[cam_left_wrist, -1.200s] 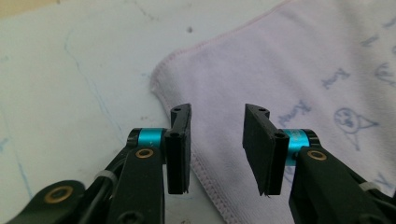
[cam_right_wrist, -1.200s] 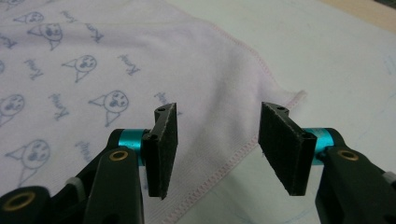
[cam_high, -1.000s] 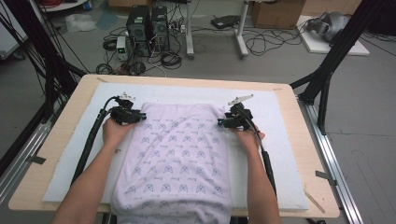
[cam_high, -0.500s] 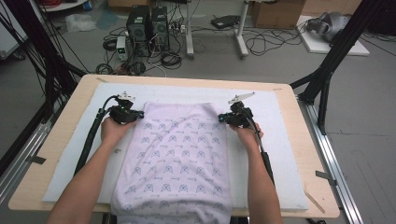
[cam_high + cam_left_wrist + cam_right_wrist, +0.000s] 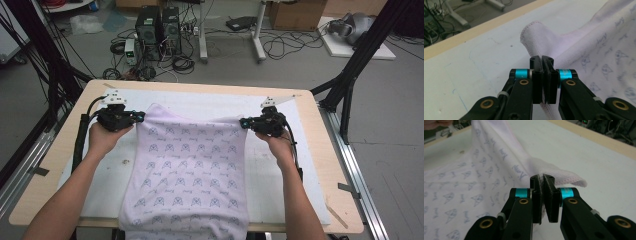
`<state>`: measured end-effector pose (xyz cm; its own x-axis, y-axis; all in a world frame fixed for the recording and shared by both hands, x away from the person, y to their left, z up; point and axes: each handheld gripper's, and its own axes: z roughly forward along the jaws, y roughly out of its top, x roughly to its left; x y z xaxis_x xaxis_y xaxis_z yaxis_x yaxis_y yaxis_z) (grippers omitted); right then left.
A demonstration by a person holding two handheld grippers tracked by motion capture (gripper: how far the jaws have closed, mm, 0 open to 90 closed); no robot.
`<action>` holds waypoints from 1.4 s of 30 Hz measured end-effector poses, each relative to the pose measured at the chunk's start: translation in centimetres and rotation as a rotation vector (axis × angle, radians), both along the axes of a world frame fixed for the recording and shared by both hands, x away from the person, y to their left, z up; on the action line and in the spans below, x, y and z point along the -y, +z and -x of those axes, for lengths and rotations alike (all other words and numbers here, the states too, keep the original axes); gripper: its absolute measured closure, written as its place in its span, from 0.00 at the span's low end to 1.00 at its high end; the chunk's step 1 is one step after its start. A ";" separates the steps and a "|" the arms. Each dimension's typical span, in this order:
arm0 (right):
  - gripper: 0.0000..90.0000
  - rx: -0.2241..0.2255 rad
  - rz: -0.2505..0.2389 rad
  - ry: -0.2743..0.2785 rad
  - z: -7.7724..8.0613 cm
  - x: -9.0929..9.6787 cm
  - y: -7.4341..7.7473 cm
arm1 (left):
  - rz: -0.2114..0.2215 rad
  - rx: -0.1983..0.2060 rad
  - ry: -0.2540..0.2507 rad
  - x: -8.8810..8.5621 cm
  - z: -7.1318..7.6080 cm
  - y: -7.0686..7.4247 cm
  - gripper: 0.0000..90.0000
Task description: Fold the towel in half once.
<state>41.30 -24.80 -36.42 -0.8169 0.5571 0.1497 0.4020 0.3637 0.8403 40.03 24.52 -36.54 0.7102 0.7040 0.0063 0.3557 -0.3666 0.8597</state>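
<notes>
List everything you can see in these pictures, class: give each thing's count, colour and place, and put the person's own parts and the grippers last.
Towel: one, pale lilac with a small blue print, spread across the mat, near end hanging over the table edge, far corners lifted.
Mat: one, white, covering most of the tabletop.
Table: one, light wood, centre of the high view.
Computer towers: two, black, on the floor beyond the table.
Cables: many, black, strewn over the floor.
Cardboard box: one, brown, far floor.
Forearms: two, entering from the bottom.
Left gripper: one, black, shut on the towel's far left corner.
Right gripper: one, black, shut on the far right corner.
</notes>
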 end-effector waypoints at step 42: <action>0.96 -0.070 0.188 0.127 7.2 -2.1 -5.8 | -0.064 -0.106 -0.124 0.6 7.0 -5.3 0.97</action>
<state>34.12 -22.66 -42.18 -0.8734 0.4740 0.1119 0.3983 0.5628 0.7243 33.06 23.94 -41.89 0.7908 0.6113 -0.0309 0.3915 -0.4664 0.7932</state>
